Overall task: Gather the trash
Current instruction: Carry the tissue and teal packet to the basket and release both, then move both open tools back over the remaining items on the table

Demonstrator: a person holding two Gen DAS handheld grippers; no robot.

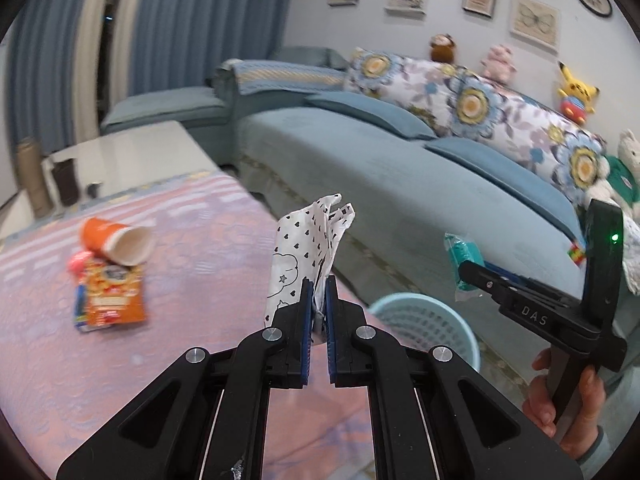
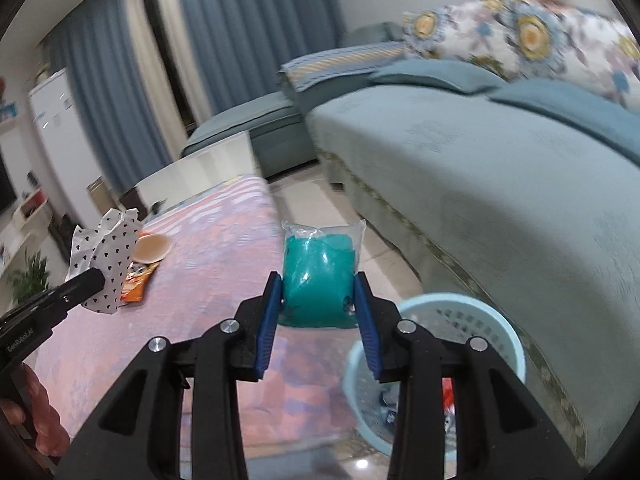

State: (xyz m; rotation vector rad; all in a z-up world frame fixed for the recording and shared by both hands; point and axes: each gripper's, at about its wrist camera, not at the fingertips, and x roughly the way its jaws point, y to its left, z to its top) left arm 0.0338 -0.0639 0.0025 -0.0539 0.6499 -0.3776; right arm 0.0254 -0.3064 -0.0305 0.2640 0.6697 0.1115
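Clamped between the blue pads of the left gripper (image 1: 319, 300) is a crumpled white wrapper (image 1: 308, 248) printed with small black hearts; the jaws are drawn almost together on its lower edge, and the paper stands up above them. A teal packet (image 2: 319, 280) in clear film is pinched by the right gripper (image 2: 319, 304), whose jaws are held only as far apart as the packet is wide.

Both pieces are carried in the air near the table's edge. A pale blue basket (image 2: 508, 332) is seen on the floor between the pink-covered table (image 1: 200, 360) and the sofa (image 1: 400, 184), below and just beyond the right gripper; some rubbish seems already to lie inside it.

Carrying to the bin appears to be the step in hand. For the next move, each gripper would need to be brought over the basket's mouth and its jaws opened, the light wrapper being released low so that it is not caught on the rim.

On the table, well apart from both grippers, an orange paper cup (image 1: 116, 242) on its side and an orange snack bag (image 1: 108, 296) touching it are left to be collected.
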